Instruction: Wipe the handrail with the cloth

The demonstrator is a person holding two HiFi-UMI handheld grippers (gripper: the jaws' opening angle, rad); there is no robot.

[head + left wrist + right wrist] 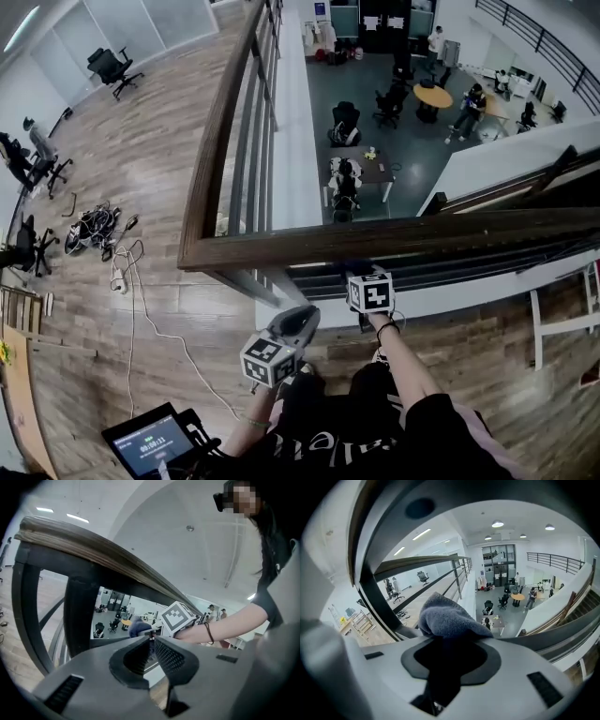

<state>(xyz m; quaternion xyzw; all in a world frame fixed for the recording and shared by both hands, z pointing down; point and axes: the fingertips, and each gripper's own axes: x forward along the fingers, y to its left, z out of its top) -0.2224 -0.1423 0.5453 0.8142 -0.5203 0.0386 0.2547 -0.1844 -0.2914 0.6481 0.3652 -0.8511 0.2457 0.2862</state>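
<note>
A dark wooden handrail (pixel 403 236) crosses the head view and turns a corner at the left (pixel 192 251), then runs away up the frame. My right gripper (pixel 357 272) reaches up to the rail's near side, shut on a blue-grey cloth (pixel 449 617) that bulges out of its jaws. The cloth (pixel 351 268) sits at the rail's underside edge. My left gripper (pixel 301 318) hangs lower and to the left, off the rail, jaws together and holding nothing. The left gripper view looks up at the handrail (pixel 98 555), the right gripper's marker cube (pixel 177 617) and the cloth (pixel 138 627).
Dark balusters (pixel 251 150) stand under the rail's left run. Beyond the rail is a drop to a lower floor with desks (pixel 373 171) and people. Cables (pixel 94 230) and office chairs (pixel 112 67) are on the wooden floor at left. A tablet (pixel 150 439) shows at bottom left.
</note>
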